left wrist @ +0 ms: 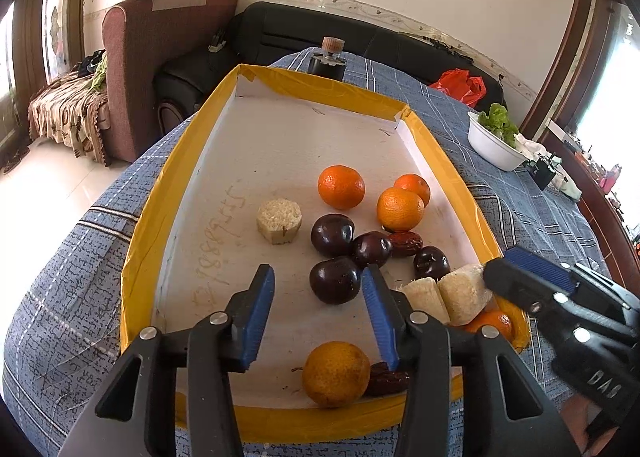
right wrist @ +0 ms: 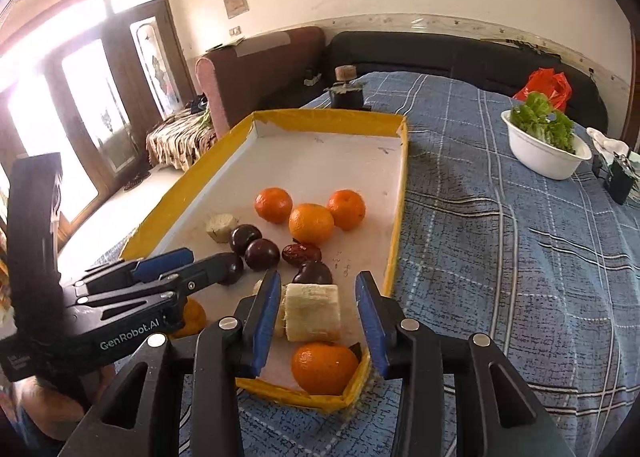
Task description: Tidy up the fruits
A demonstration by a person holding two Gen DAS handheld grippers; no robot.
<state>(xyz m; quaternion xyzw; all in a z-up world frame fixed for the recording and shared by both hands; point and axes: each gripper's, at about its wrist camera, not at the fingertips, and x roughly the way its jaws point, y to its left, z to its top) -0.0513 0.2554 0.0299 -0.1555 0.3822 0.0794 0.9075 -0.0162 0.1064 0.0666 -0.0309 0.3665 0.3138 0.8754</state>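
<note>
Both jaws spread, empty: left gripper (left wrist: 318,311) beside a plum (left wrist: 335,280) at two o'clock, smooth and firm; right gripper (right wrist: 318,315) brackets a fibrous cane piece (right wrist: 313,312); we'd pinch its flat sides.

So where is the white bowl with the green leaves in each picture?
Left wrist view: the white bowl sits at the right edge, on the blue cloth, right of the tray.
Right wrist view: the white bowl sits upper right, on the same cloth.
Shared landmark: the red bag just behind it.

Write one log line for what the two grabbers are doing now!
left gripper: open, empty | right gripper: open over pale cut sugarcane chunk | yellow-rimmed white cardboard tray: fruits loose
</note>
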